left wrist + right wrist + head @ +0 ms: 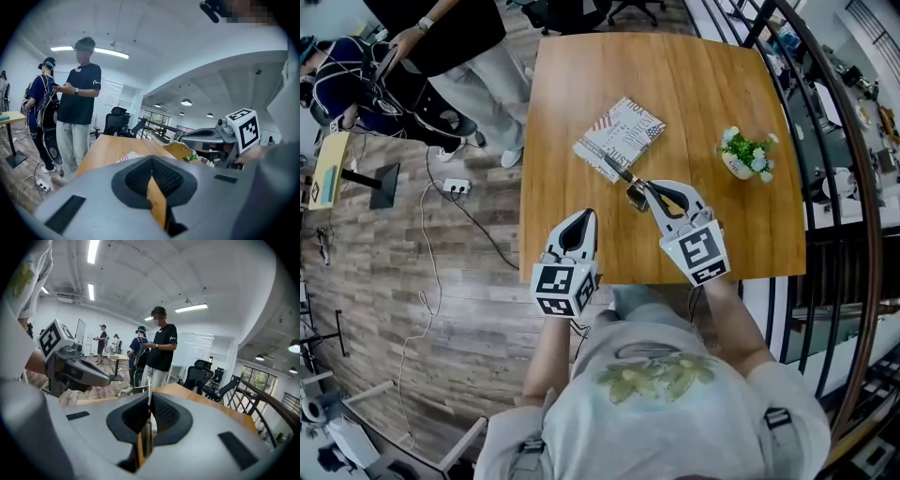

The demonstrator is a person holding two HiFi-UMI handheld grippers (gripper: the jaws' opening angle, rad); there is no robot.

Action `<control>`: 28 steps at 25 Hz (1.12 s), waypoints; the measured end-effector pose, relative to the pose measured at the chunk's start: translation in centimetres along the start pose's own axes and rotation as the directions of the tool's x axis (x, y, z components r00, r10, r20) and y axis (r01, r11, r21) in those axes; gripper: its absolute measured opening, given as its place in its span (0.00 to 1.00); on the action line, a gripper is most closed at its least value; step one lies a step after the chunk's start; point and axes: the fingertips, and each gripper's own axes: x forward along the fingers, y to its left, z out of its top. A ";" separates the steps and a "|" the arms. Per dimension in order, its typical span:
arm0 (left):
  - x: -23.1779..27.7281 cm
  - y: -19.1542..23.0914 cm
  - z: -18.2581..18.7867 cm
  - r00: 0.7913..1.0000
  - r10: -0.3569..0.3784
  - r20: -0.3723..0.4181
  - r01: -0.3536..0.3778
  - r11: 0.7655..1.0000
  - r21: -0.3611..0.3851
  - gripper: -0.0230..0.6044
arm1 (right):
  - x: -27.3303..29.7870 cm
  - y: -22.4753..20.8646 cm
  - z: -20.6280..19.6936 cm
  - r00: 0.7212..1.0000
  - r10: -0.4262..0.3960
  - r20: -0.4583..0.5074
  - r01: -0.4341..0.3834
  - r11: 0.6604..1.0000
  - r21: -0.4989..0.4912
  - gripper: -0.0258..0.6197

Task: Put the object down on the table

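A thin metal utensil (619,171), it looks like a spoon, hangs over the wooden table (694,84). Its handle points away from me, over the corner of a printed booklet (620,136). My right gripper (649,190) is shut on its near end. In the right gripper view the narrow handle (149,391) sticks up from between the closed jaws of the right gripper (148,401). My left gripper (580,217) hovers over the table's near left edge, a hand's width left of the right one. Its jaws are shut with nothing in them, as the left gripper (151,161) shows in its own view.
A small white pot with a green plant (745,155) stands at the table's right side. Two people (450,47) stand on the floor left of the table, beside cables and a power strip (456,187). A dark railing (853,187) curves past on the right.
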 end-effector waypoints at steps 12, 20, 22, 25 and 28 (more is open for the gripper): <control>1.6 1.5 -1.8 0.999 0.019 -0.047 -0.021 0.999 -0.024 0.06 | 3.2 0.8 -4.5 0.993 0.072 -0.089 -0.070 0.997 0.029 0.05; 2.2 2.7 -2.4 0.997 0.038 -0.065 -0.041 0.998 -0.042 0.06 | 4.6 1.5 -6.9 0.984 0.106 -0.142 -0.102 0.994 0.032 0.05; 2.5 3.0 -2.6 0.997 0.040 -0.069 -0.044 0.998 -0.046 0.06 | 5.1 1.7 -7.6 0.981 0.118 -0.156 -0.113 0.993 0.037 0.05; 2.9 3.5 -2.9 0.996 0.042 -0.076 -0.046 0.998 -0.052 0.06 | 5.6 2.0 -8.8 0.974 0.132 -0.185 -0.126 0.991 0.044 0.05; 3.2 3.9 -3.2 0.995 0.044 -0.085 -0.049 0.997 -0.057 0.06 | 6.2 2.3 -9.4 0.969 0.146 -0.202 -0.139 0.989 0.048 0.05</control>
